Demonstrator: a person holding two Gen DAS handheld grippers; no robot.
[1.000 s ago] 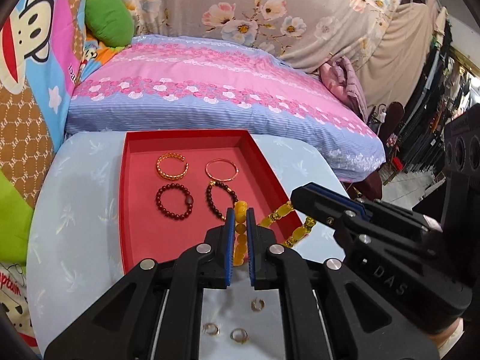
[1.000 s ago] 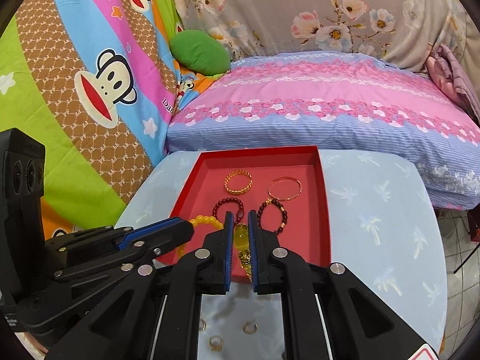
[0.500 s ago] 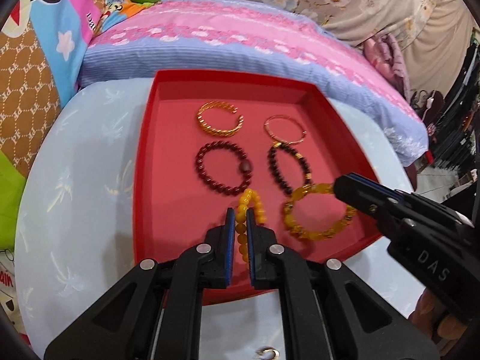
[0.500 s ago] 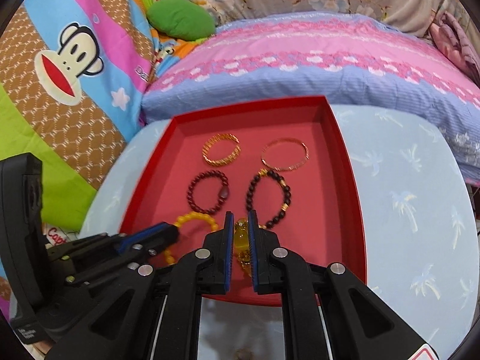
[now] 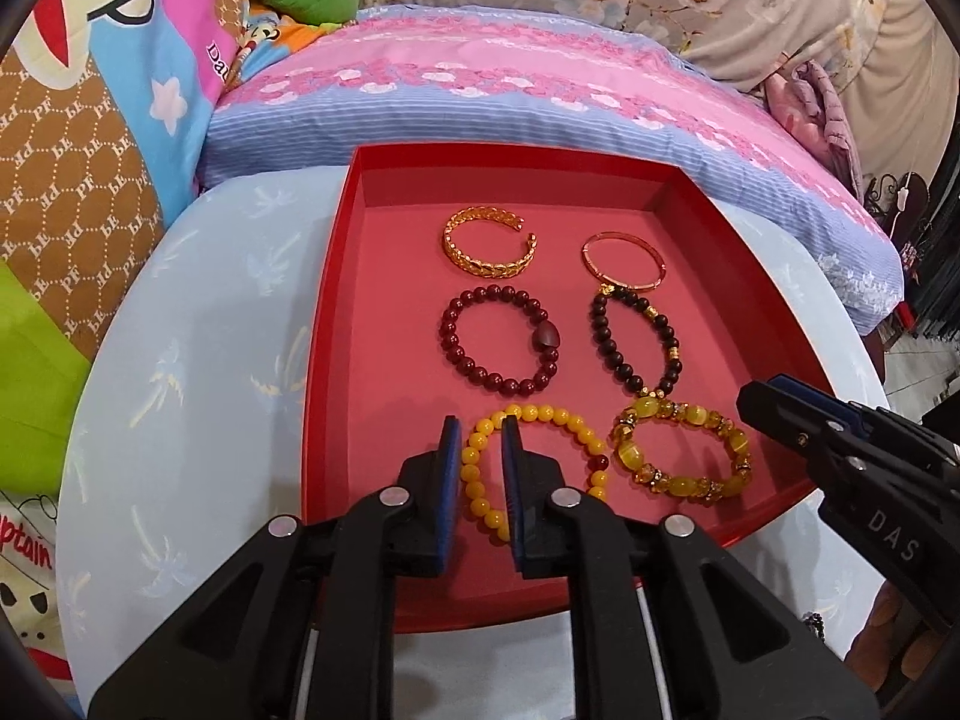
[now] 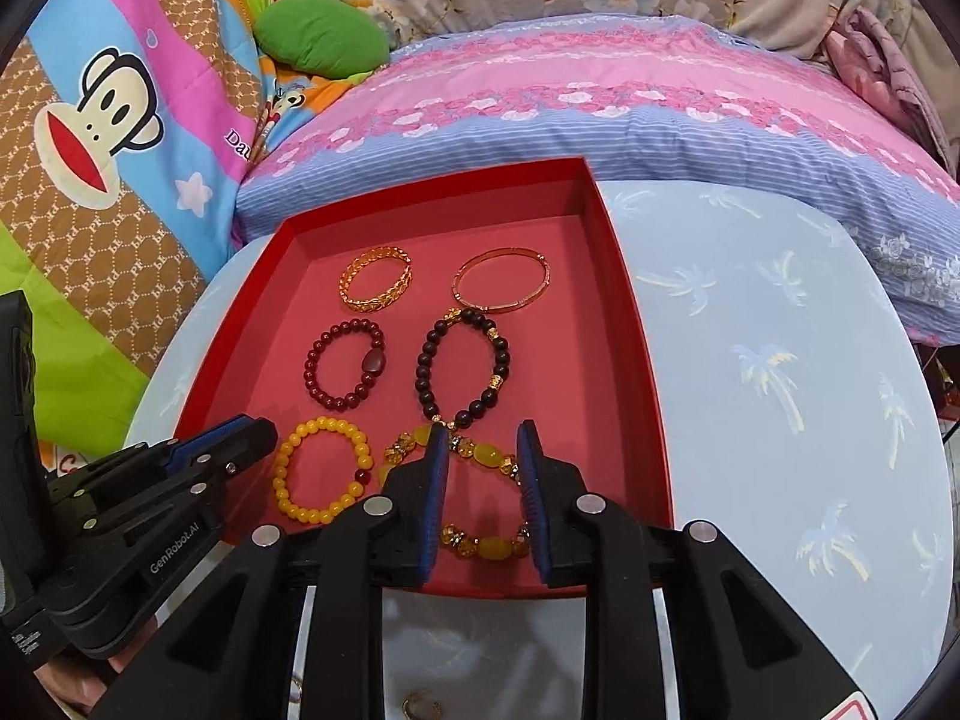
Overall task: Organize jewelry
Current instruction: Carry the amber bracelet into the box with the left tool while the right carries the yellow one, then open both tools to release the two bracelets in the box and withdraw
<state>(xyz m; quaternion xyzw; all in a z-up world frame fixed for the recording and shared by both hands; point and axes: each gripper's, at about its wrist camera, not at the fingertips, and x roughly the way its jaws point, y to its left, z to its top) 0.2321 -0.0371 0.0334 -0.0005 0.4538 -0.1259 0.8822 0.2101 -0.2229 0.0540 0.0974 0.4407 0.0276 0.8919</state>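
Both bracelets now in tray [image 5: 327, 324], jaws opening

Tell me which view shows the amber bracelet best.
The left wrist view: the amber bracelet lies whole and unblocked in the red tray, beside the yellow bead bracelet. In the right wrist view, the right gripper straddles it, and its fingers hide parts of the loop.

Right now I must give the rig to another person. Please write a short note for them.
Left gripper: jaws just opened, slack around the yellow bead bracelet.
Right gripper: jaws just opened, amber bracelet released between them.
Red tray: six bracelets lying in three rows of two.
Left: small rings on the table in front of the tray.
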